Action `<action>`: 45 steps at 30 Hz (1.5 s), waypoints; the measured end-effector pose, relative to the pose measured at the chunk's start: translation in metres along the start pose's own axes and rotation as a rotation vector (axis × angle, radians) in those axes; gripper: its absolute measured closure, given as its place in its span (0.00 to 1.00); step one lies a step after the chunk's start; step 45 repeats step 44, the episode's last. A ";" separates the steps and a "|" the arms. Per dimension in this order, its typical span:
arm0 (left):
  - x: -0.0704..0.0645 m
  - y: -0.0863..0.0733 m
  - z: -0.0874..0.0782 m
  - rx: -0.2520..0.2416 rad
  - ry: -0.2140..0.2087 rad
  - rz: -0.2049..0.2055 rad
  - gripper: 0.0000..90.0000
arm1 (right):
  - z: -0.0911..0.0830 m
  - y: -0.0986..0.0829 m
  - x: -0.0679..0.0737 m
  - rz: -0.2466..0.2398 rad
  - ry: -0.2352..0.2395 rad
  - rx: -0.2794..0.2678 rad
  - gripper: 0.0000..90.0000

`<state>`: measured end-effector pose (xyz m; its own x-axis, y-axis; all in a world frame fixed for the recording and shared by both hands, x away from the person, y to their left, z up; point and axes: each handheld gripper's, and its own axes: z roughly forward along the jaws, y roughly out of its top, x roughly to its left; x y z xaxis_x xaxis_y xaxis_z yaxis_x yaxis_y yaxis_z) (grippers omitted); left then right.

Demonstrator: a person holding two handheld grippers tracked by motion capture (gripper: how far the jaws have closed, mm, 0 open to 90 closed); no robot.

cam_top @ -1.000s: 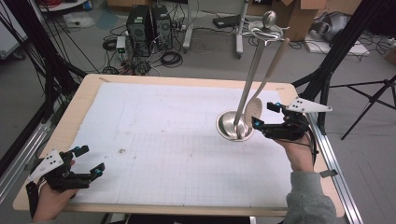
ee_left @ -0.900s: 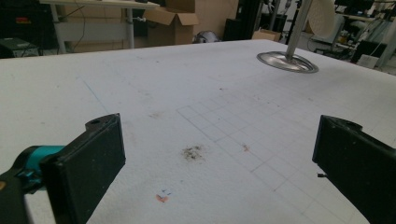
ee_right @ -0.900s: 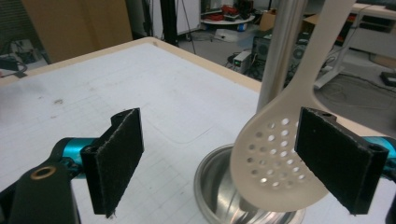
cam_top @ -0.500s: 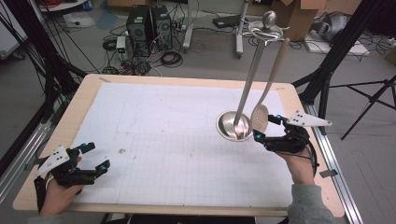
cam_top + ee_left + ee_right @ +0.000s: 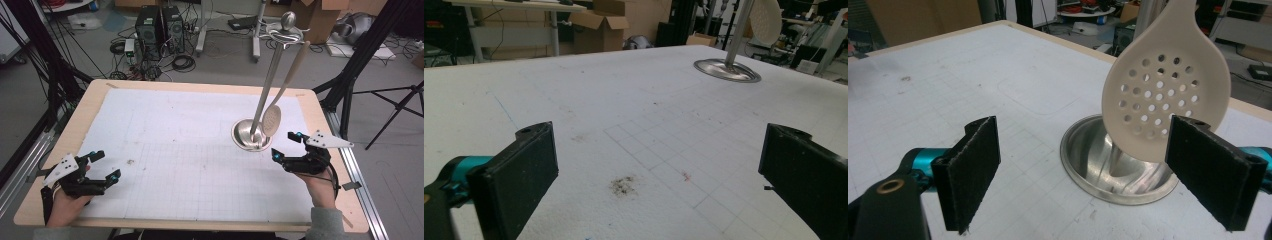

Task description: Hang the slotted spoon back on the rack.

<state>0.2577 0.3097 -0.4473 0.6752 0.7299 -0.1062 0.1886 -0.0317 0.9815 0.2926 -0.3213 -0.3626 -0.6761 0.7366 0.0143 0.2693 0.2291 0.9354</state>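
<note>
Grey floor [image 5: 210, 60], computer towers [image 5: 155, 22], tangled cables [image 5: 182, 62], cardboard boxes [image 5: 599, 20].

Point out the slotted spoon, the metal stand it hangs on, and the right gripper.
slotted spoon [image 5: 1163, 85]: right gripper view, on the perforated bowl.
metal stand [image 5: 246, 136]: high view, on the rim of its round base.
right gripper [image 5: 284, 145]: high view, midway between its open fingertips.

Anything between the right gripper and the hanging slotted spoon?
No: in the high view, bare white mat separates the right gripper from the slotted spoon.
</note>
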 end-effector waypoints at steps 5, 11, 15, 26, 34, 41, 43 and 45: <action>-0.002 0.003 -0.001 -0.003 0.004 0.017 0.03 | -0.002 -0.007 0.005 -0.008 -0.002 -0.008 0.14; -0.005 0.008 -0.004 -0.021 0.007 0.033 0.03 | -0.007 -0.017 0.010 -0.009 -0.008 -0.032 0.13; -0.005 0.008 -0.004 -0.019 0.008 0.034 0.03 | -0.011 -0.027 0.012 -0.004 -0.009 -0.029 0.13; -0.006 0.008 -0.004 -0.013 0.001 0.042 0.03 | -0.025 -0.061 0.011 0.034 -0.033 -0.089 0.12; -0.009 0.010 -0.004 0.007 -0.016 0.083 0.03 | -0.031 -0.068 0.011 0.046 -0.027 -0.098 0.12; -0.013 0.015 -0.004 0.011 -0.040 0.097 0.03 | -0.042 -0.077 0.006 0.077 -0.043 -0.108 0.12; -0.014 0.015 -0.004 0.013 -0.037 0.095 0.03 | -0.045 -0.079 0.004 0.083 -0.044 -0.105 0.12; -0.014 0.015 -0.004 0.014 -0.035 0.093 0.03 | -0.045 -0.080 0.003 0.089 -0.043 -0.109 0.12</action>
